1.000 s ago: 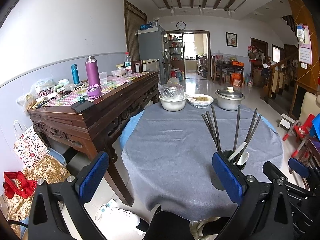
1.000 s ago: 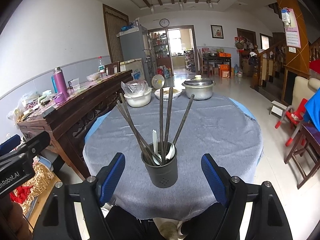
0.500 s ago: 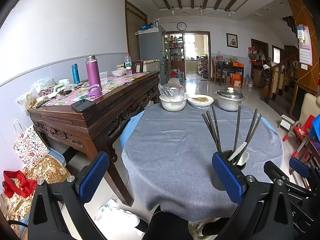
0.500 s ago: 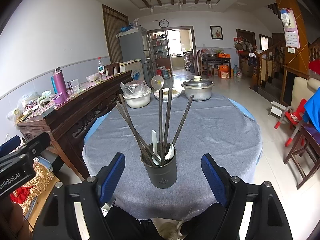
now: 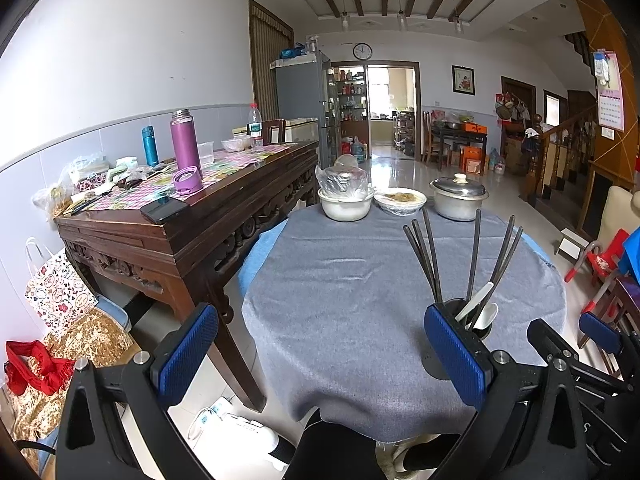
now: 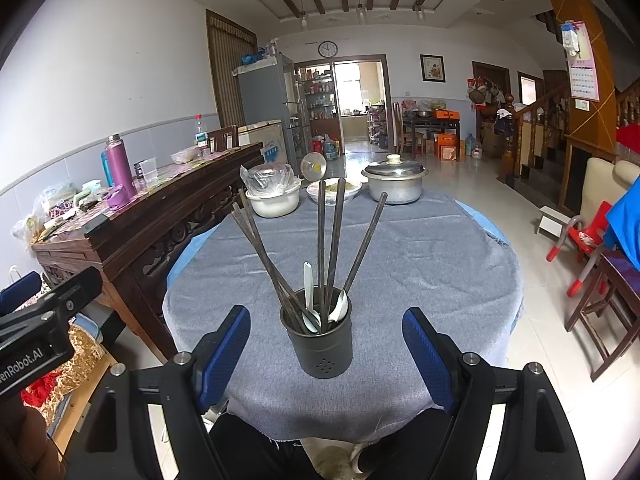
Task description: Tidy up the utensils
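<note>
A dark metal utensil holder stands near the front edge of the round table with the grey cloth. It holds several dark chopsticks and white spoons. My right gripper is open and empty, its blue pads either side of the holder but short of it. My left gripper is open and empty over the table's front left; the holder shows partly behind its right pad.
A white bowl, a covered dish and a lidded metal pot stand at the table's far side. A dark wooden sideboard with bottles stands left. Chairs stand right.
Almost nothing: the right gripper view has shifted very slightly; both grippers stay open and empty.
</note>
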Demonstrator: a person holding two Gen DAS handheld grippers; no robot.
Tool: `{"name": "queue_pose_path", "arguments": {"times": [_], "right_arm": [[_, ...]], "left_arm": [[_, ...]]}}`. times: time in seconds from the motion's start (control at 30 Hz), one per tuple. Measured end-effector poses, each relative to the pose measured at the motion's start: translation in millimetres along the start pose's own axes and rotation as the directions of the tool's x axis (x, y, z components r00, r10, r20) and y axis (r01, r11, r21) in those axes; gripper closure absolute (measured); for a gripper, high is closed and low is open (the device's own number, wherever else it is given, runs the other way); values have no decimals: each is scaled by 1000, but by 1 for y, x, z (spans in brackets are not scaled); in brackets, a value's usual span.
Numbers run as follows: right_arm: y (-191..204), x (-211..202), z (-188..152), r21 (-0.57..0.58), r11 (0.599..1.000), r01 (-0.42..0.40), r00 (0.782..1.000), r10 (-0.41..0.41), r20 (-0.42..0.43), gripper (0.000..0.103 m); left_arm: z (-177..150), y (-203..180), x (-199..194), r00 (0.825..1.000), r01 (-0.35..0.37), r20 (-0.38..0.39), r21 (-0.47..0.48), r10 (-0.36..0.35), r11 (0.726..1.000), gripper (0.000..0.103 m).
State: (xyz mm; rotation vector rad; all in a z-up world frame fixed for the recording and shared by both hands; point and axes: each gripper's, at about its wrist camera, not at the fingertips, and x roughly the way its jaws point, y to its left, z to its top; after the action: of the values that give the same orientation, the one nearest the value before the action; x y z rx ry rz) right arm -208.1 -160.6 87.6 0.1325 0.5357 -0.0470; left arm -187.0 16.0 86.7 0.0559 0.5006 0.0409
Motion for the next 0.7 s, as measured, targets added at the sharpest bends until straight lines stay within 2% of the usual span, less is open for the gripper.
{"name": "queue_pose_path", "arguments": {"times": [0.7], "right_arm": [[4, 1, -1, 4, 1000, 17, 1000, -17, 0, 22]], "left_arm": [[-3, 4, 7, 1000, 4, -25, -14, -4, 1000, 1]]}}
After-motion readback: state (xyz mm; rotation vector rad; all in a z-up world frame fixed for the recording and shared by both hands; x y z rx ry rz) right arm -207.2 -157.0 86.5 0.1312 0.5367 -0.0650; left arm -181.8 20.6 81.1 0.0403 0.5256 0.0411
